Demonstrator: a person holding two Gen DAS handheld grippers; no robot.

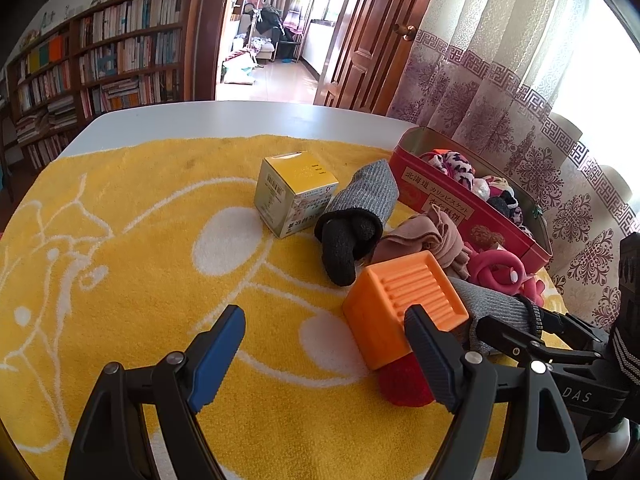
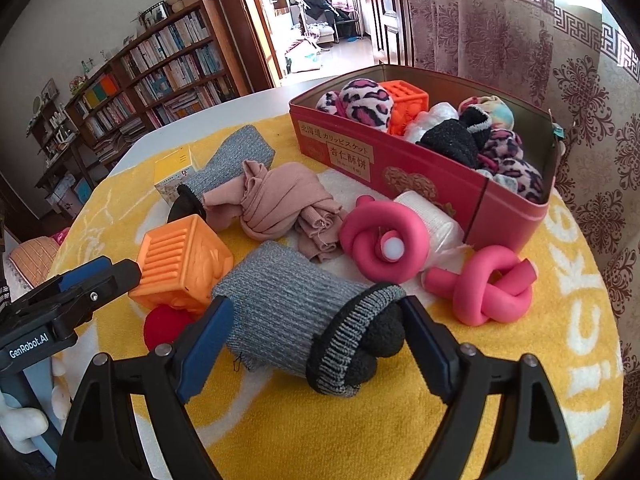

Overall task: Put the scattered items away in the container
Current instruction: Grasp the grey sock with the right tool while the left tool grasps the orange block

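Observation:
A red biscuit tin (image 2: 420, 168) holds plush balls, socks and an orange cube; it also shows in the left wrist view (image 1: 460, 208). My right gripper (image 2: 316, 320) is open, its jaws on either side of a rolled grey sock (image 2: 288, 304) on the towel. My left gripper (image 1: 324, 332) is open and empty, its right finger beside an orange cube (image 1: 400, 304), which also shows in the right wrist view (image 2: 180, 260). A red ball (image 2: 164, 324) lies under that cube. Two pink knotted foam rollers (image 2: 384, 240) (image 2: 492, 284), a pink cloth (image 2: 280, 204), another grey sock (image 1: 360, 208) and a yellow box (image 1: 296, 196) lie scattered.
A yellow towel (image 1: 140, 280) covers the white table (image 1: 240, 120). A curtain (image 2: 580, 120) hangs right behind the tin. A bookshelf (image 1: 100, 68) and an open doorway (image 1: 276, 32) stand beyond the table. A white wrapped roll (image 2: 432, 220) leans on the tin.

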